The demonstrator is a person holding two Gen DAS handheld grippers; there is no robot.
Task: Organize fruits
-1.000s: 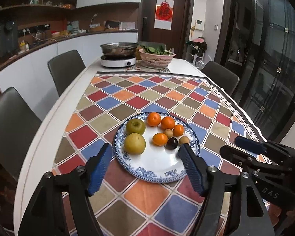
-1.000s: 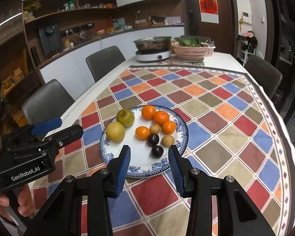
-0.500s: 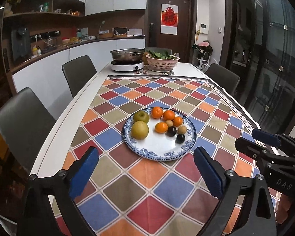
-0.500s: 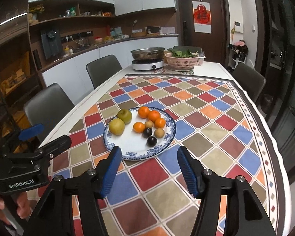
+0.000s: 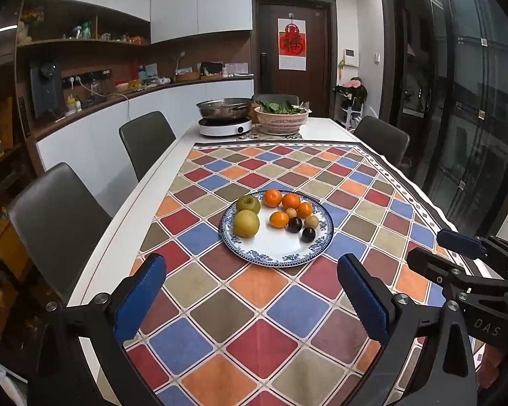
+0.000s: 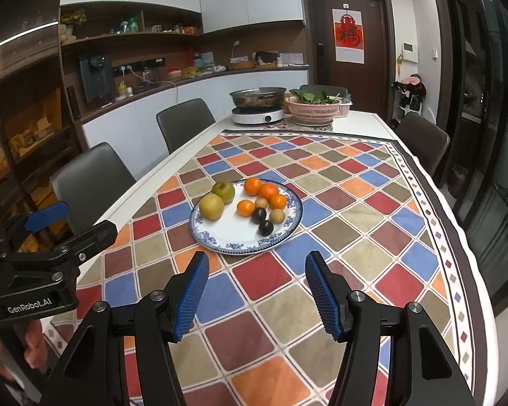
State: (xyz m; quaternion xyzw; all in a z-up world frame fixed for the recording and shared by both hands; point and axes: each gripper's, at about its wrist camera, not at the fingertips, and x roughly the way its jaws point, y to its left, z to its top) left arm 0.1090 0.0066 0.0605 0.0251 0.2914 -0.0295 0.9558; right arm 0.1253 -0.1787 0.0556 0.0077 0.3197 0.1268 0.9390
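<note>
Fruits (image 5: pixel 281 215) sit grouped on the plate (image 5: pixel 274 257); your left claw (image 5: pixel 250 291) and right claw (image 6: pixel 256 291) hover wide open, empty. Careless nudges could roll round fruit off.

dark door (image 5: pixel 294 54), white cabinets (image 5: pixel 199 0), grey chairs (image 5: pixel 147 142) beside a table (image 5: pixel 321 127) with checkered cloth (image 5: pixel 254 304)

My left gripper (image 5: pixel 250 291) is showing matt black plastic arms and ribbed blue pads (image 5: pixel 140 299); my right gripper (image 6: pixel 256 291) is looking the same; the plate (image 5: pixel 277 253) is gleaming as glazed ceramic; the cloth (image 5: pixel 254 338) is lying soft and matt over the smooth white counter (image 5: pixel 118 223); the pan (image 5: pixel 224 107) is shining as polished metal.
</note>
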